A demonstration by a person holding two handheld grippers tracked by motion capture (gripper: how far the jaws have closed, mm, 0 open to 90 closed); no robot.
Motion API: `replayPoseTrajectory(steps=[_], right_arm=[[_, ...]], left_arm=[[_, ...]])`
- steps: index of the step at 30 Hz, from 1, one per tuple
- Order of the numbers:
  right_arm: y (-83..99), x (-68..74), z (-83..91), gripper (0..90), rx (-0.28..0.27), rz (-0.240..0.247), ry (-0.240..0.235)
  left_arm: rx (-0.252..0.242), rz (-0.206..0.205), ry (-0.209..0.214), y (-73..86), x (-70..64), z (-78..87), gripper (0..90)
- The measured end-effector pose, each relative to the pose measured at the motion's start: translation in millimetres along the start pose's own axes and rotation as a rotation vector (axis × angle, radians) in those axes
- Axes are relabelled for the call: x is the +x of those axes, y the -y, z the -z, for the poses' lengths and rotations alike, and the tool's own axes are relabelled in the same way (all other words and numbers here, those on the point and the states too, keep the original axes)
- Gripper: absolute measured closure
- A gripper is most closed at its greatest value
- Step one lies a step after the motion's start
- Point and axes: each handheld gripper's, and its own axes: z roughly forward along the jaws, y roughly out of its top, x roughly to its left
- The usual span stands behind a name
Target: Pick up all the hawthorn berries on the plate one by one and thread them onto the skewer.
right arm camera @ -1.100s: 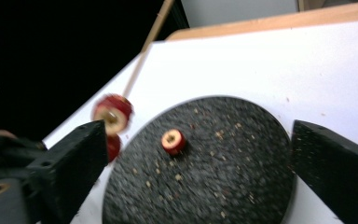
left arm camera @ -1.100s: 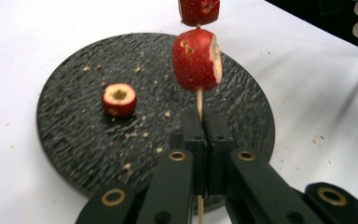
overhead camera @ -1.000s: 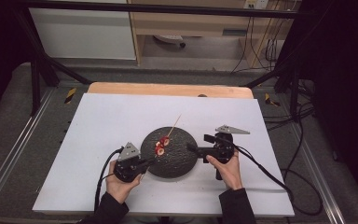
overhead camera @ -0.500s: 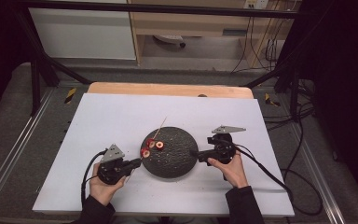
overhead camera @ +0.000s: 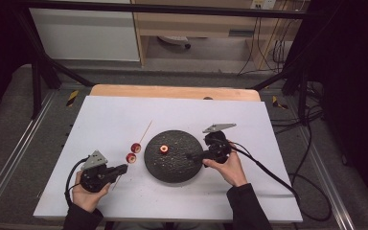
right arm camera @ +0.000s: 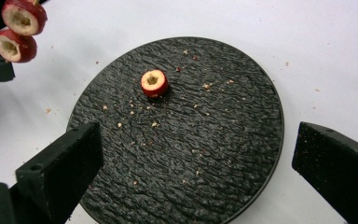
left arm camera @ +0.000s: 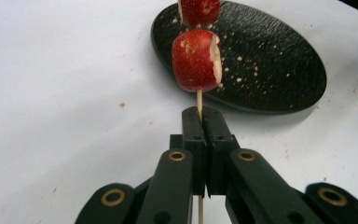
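While the left gripper (overhead camera: 120, 168) sits over the white table (overhead camera: 100, 120) to the left of the black plate (overhead camera: 172, 165), its two jaws are pressed tight together on a thin wooden skewer (left arm camera: 199, 100), as the left gripper view shows clearly. On this skewer two red fruit pieces are threaded: the lower fruit piece (left arm camera: 196, 60) is just above the jaw tips, and the upper fruit piece (left arm camera: 199, 11) is right after it, cut off by the top edge of that view. From the high view the same two pieces appear near the left rim of the plate, not on it, and the bare end of the stick points up and away toward the far side of the table. The pieces are cored, with a pale hollow in the middle, which the right gripper view shows at its upper left corner. A third fruit piece (right arm camera: 154, 83) lies alone on the plate, in the part farther from the person, with its hollow turned upward. Small pale crumbs are scattered on the rough dark surface around it. The right gripper (overhead camera: 194, 156) is held at the right edge of the plate, above its surface, and its jaws stand wide apart with nothing between them.
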Motion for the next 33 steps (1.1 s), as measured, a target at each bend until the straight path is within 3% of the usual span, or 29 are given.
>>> replayPoseTrajectory(steps=[13, 33], right_arm=[[-31.6, 19.4, -37.6, 6.8, 0.110, 0.076, 0.015], [-64.4, 38.6, -100.0, 18.4, 0.258, 0.113, -0.016]], left_arm=[[0.017, 0.008, -0.022, 11.8, 10.9, 5.1, 88.7], [0.022, 0.012, -0.023, 11.3, 10.6, 4.4, 88.8]])
